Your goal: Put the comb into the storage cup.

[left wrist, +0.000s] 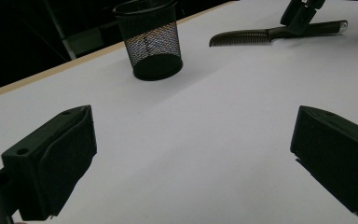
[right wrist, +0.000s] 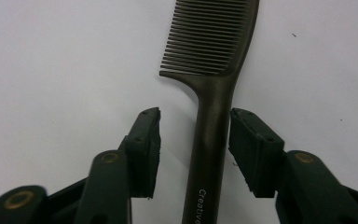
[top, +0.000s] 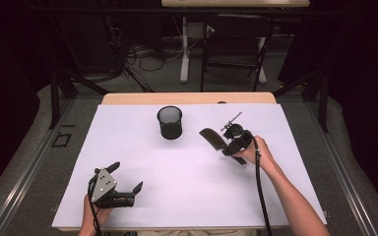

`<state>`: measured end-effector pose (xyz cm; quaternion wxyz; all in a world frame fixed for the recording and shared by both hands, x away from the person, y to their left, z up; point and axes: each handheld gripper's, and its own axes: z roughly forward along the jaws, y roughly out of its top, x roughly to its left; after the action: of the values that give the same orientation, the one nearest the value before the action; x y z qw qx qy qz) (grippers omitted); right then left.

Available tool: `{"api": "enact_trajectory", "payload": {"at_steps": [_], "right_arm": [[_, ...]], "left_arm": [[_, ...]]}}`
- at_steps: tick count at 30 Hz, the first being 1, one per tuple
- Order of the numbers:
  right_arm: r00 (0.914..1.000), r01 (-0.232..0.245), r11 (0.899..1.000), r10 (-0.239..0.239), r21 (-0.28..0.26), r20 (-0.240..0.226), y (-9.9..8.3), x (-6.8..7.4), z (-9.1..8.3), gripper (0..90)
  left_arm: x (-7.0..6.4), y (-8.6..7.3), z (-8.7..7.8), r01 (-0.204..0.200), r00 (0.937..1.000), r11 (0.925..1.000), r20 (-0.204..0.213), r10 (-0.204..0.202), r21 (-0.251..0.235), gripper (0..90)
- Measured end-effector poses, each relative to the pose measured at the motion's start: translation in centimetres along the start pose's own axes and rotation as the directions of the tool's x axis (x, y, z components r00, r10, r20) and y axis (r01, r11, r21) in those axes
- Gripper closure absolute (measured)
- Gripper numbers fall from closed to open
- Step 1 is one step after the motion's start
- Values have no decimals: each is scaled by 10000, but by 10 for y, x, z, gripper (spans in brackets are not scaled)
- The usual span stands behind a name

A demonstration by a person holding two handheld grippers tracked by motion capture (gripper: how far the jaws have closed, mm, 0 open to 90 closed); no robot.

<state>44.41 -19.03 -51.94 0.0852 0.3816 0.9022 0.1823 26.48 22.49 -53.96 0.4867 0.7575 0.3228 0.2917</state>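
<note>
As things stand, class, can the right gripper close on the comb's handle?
Probably yes: the right gripper is open with its jaws either side of the comb handle, one pad almost touching, and nothing lies between them on the white table.

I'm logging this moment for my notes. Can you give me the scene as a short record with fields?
surface: white table
comb: black comb lying flat on the table
cup: black mesh cup standing upright, left of the comb
right gripper: right gripper open, jaws either side of the comb's handle, not closed on it
left gripper: left gripper open, holding nothing, near the table's front edge
</note>
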Motion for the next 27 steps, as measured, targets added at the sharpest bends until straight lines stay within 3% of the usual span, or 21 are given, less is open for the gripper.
{"api": "enact_trajectory", "payload": {"at_steps": [13,15,16,21,22,24,25,27], "right_arm": [[9990,-374,9965,353,748,292,7,-2,6,646],[9982,-453,9922,403,1164,446,9,-3,7,672],[9977,-582,9947,550,850,397,8,-3,10,686],[9945,-1048,9929,1041,555,143,5,-9,13,723],[9899,-1415,9871,1411,747,101,4,-8,12,725],[9912,-1311,9902,1319,490,-134,2,-13,13,726],[9887,-1484,9881,1492,395,-170,1,-13,13,726],[9902,-1380,9879,1392,713,-122,2,-15,10,726]], "left_arm": [[0,0,0,13,10000,10000,-3,-13,-4,2],[0,0,0,10,10000,10000,1,-10,-4,2],[0,0,0,-3,10000,10000,4,3,10,2],[0,0,0,0,10000,10000,2,0,5,2],[0,0,0,8,10000,10000,14,-8,-7,2],[1,0,0,-11,10000,10000,19,11,-2,3],[1,0,0,-11,10000,10000,19,11,-2,3],[1,0,0,27,10000,10000,19,-27,-8,2]]}}
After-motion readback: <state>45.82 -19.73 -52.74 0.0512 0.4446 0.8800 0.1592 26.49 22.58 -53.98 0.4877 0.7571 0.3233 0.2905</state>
